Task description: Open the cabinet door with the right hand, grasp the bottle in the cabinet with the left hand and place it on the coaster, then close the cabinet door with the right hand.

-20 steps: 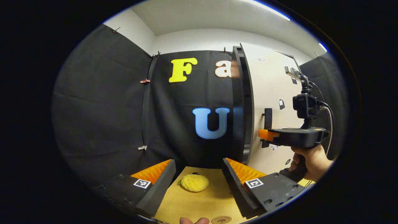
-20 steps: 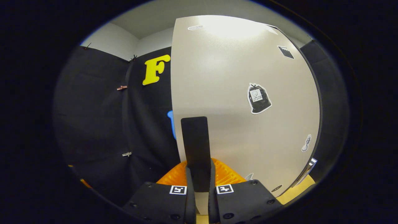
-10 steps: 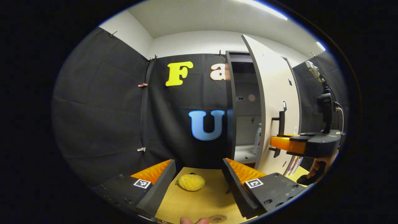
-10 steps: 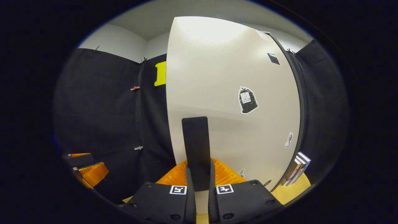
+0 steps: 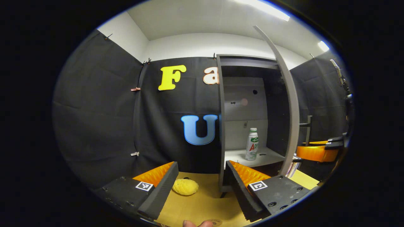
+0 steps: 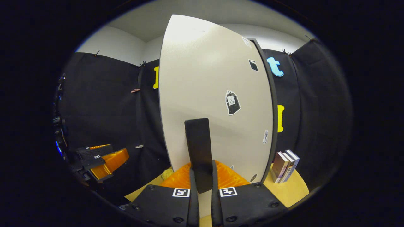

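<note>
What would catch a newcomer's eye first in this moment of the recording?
Probably the pale cabinet door swung wide, with the right gripper shut on its dark handle. Next, in the left gripper view, the small white bottle standing upright on the shelf of the open cabinet. The left gripper is open above the table, a yellow lemon-like toy lying between its fingers.

A yellow lemon-shaped toy (image 5: 185,186) is lying on the wooden table (image 5: 202,205), while three books (image 6: 285,166) are standing upright side by side near the table's far edge, against the black cloth.
</note>
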### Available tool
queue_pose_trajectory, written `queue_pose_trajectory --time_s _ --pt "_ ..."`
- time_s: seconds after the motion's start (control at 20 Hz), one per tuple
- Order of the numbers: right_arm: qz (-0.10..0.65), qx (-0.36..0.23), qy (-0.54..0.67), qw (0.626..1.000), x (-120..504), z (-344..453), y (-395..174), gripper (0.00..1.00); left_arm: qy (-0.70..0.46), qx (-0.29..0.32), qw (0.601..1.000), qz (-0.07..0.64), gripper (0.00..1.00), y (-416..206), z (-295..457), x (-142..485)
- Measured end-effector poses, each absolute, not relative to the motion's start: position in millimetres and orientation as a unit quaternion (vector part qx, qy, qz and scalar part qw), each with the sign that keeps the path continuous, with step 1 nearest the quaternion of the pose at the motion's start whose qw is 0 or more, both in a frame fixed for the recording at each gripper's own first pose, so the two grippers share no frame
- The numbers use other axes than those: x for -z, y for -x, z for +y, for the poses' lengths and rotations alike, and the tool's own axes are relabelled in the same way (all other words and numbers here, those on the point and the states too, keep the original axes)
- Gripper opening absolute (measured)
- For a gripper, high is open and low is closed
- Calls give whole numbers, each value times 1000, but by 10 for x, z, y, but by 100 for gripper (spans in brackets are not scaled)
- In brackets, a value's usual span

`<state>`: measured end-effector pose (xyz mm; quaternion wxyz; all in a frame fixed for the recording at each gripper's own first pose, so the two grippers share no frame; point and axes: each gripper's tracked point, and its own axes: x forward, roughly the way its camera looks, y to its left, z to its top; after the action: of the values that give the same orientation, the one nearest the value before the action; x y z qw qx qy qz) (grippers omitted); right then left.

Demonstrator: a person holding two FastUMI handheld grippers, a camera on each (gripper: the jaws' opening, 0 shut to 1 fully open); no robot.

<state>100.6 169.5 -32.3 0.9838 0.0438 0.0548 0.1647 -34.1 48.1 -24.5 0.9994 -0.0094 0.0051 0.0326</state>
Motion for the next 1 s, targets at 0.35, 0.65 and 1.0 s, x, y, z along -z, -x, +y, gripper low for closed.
queue_pose_trajectory --time_s 0.35,0.65,1.0 --pt "47 -117 -33 991 282 1356 -923 18 18 4 1000 8 96 169 114 250" --pt "42 -78 -41 995 275 1100 -893 18 26 32 999 14 94 61 -159 258" --pt "43 -26 -31 998 275 794 -940 16 22 54 998 8 94 -100 -442 209"
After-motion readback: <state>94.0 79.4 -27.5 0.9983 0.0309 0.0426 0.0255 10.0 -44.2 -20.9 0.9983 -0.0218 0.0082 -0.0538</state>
